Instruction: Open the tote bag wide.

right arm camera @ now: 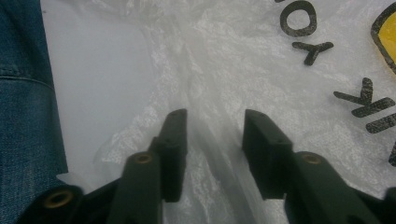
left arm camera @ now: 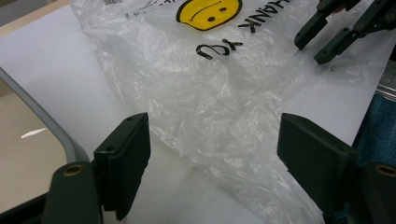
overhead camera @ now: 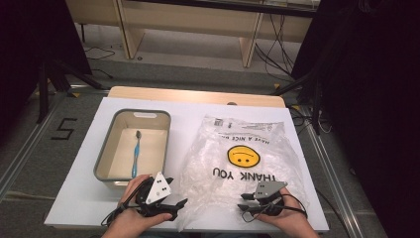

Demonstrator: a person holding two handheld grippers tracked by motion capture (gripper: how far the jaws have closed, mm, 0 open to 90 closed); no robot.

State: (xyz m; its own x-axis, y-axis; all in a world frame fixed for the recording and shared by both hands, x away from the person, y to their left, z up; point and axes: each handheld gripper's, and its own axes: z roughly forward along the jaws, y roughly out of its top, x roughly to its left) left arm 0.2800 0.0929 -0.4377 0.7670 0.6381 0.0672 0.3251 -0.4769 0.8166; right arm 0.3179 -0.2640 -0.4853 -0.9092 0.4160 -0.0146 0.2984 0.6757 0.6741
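Note:
A crinkled clear plastic bag (overhead camera: pixel 218 171) with a yellow smiley and "THANK YOU" print lies flat on the white table (overhead camera: pixel 84 191). My left gripper (overhead camera: pixel 177 192) is at the bag's near left edge. In the left gripper view it (left arm camera: pixel 215 123) stands wide open with the bag (left arm camera: pixel 187 84) just ahead of its jaws. My right gripper (overhead camera: pixel 243 202) rests on the bag's near edge. In the right gripper view it (right arm camera: pixel 216 115) is partly open, a raised fold of the bag (right arm camera: pixel 243 60) running between its jaws. The right gripper (left arm camera: pixel 312 51) also appears far off in the left gripper view.
A grey-rimmed bin (overhead camera: pixel 106 144) stands on the left half of the table, and a blue toothbrush (overhead camera: pixel 135 153) lies inside it. Its rim (left arm camera: pixel 42 116) passes close to my left jaw. The person's jeans (right arm camera: pixel 23 116) mark the table's near edge.

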